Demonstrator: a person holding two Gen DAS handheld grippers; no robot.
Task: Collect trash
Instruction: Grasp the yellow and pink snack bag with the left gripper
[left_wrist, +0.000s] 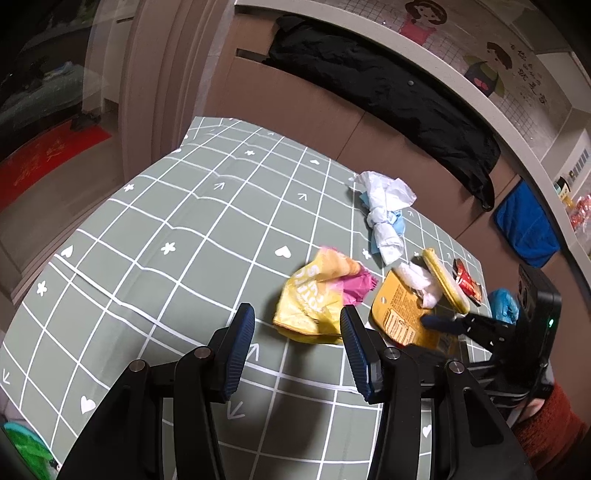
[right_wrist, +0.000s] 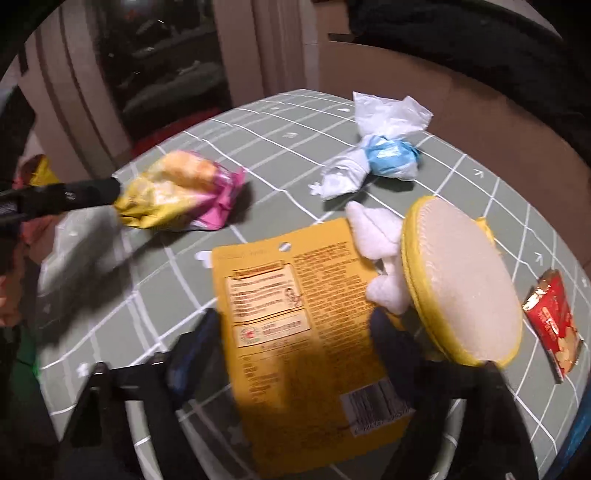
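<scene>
A crumpled yellow and pink snack bag (left_wrist: 317, 295) (right_wrist: 181, 192) lies on the green checked tablecloth (left_wrist: 166, 229). My left gripper (left_wrist: 297, 321) is open just in front of it, right finger beside the bag. An orange printed packet (right_wrist: 303, 325) (left_wrist: 402, 314) lies flat with a white tissue (right_wrist: 380, 251) and a yellow-rimmed round sponge (right_wrist: 461, 280) on it. My right gripper (right_wrist: 295, 325) is open, its fingers on either side of the packet. A knotted white and blue plastic bag (right_wrist: 373, 158) (left_wrist: 384, 214) lies farther back. A red wrapper (right_wrist: 554, 325) lies at the right.
A black coat (left_wrist: 388, 92) hangs over brown cardboard behind the table. A blue cloth (left_wrist: 524, 225) and a blue bag (left_wrist: 502, 302) sit at the right. Something green (left_wrist: 26, 446) lies past the table's near left corner. The table's left half is bare cloth.
</scene>
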